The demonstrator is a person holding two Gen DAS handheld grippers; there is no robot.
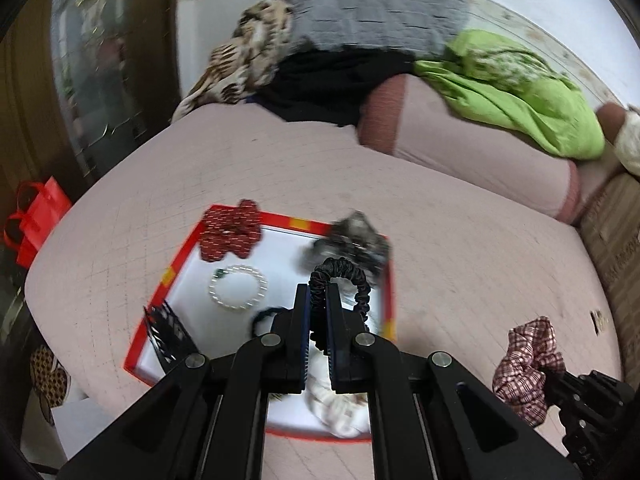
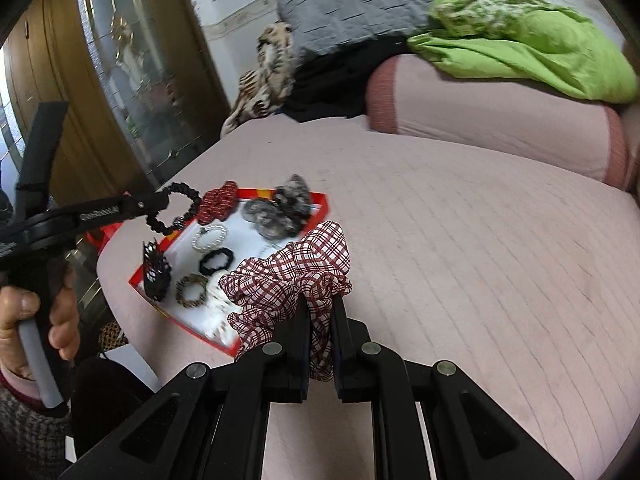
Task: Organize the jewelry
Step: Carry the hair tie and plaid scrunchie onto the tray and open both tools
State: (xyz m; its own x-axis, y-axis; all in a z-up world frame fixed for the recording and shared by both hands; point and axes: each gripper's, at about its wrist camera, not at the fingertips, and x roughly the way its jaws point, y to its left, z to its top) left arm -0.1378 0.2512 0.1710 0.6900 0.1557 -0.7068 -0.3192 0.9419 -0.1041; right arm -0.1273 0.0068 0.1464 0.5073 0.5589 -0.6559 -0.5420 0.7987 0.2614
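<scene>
A red-rimmed white tray (image 1: 182,258) (image 2: 324,204) lies on the pink bed. In it are a red scrunchie (image 1: 230,234) (image 2: 218,200), a pearl bracelet (image 1: 238,288) (image 2: 208,238), a grey scrunchie (image 1: 352,242) (image 2: 288,208), a black hair tie (image 2: 216,260), a beaded bracelet (image 2: 192,290) and a black claw clip (image 1: 166,330) (image 2: 154,270). My left gripper (image 1: 318,300) (image 2: 162,200) is shut on a thin black scrunchie (image 1: 344,280) (image 2: 176,210), held above the tray. My right gripper (image 2: 322,312) (image 1: 548,372) is shut on a plaid red-and-white scrunchie (image 2: 296,276) (image 1: 528,360) beside the tray's right edge.
Pink bolster pillow (image 1: 472,140) (image 2: 496,120), a green cloth (image 1: 520,88) (image 2: 520,40) and a grey cushion (image 1: 372,4) lie at the bed's far side. A wooden cabinet (image 2: 120,60) and a red bag (image 1: 38,220) stand left of the bed. A small item (image 1: 599,320) lies on the bed.
</scene>
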